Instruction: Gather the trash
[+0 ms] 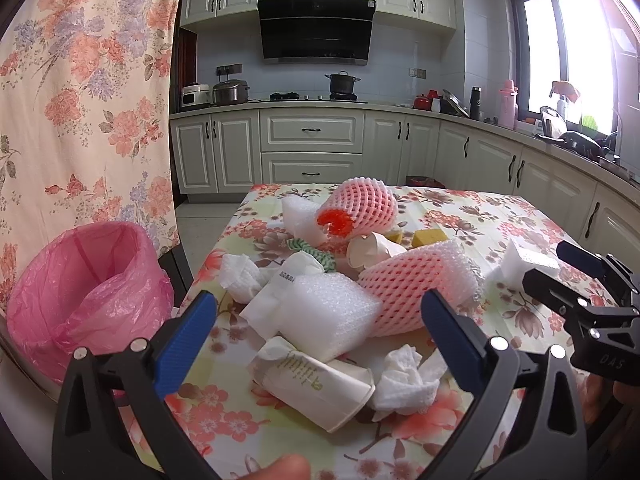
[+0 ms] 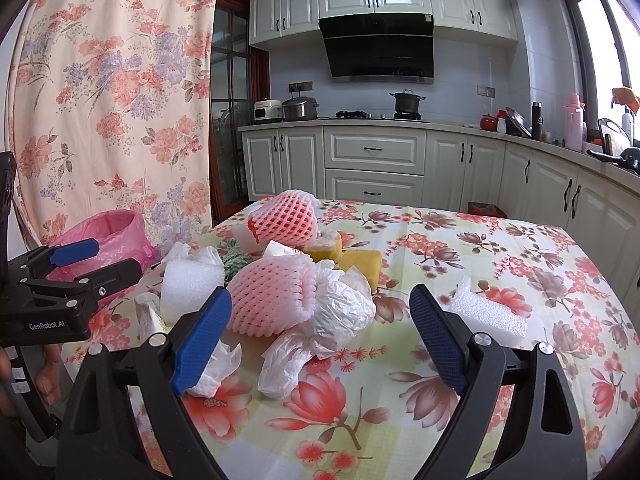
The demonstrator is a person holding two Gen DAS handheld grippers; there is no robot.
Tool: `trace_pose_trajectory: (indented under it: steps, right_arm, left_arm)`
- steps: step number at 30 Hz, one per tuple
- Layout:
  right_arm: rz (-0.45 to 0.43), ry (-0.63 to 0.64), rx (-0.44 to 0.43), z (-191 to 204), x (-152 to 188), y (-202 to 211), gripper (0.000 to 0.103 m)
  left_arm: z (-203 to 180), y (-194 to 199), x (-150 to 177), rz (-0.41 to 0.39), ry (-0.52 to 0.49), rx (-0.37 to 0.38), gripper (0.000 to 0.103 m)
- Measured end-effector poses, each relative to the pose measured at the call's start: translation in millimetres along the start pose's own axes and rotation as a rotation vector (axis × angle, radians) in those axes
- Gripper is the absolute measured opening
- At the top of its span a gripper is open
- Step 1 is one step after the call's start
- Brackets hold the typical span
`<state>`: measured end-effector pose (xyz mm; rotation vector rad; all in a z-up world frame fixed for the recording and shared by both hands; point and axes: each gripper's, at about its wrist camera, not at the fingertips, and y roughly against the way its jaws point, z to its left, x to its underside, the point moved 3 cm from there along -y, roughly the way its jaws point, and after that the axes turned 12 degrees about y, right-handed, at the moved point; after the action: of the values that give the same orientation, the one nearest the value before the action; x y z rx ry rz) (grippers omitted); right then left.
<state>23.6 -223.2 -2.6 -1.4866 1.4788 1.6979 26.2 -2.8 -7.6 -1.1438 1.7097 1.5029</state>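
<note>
Two pink foam nets (image 1: 404, 288) (image 1: 366, 208), two yellow sponges (image 2: 360, 266) (image 2: 326, 246), one bin (pink-lined) (image 1: 86, 292)

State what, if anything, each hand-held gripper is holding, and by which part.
Nothing is held. The left hand-held gripper and the right hand-held gripper are both open above the trash pile, with nothing between their fingers.
</note>
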Motion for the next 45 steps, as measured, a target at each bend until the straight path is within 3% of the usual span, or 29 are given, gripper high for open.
trace_pose_trajectory:
  steps: [45]
  right_arm:
    - [-0.006, 0.001, 0.002, 1.0, -3.9, 4.3, 0.085]
  left_arm:
    - [-0.9, 1.9, -1.1, -0.003, 0.002, 0.001, 0.099]
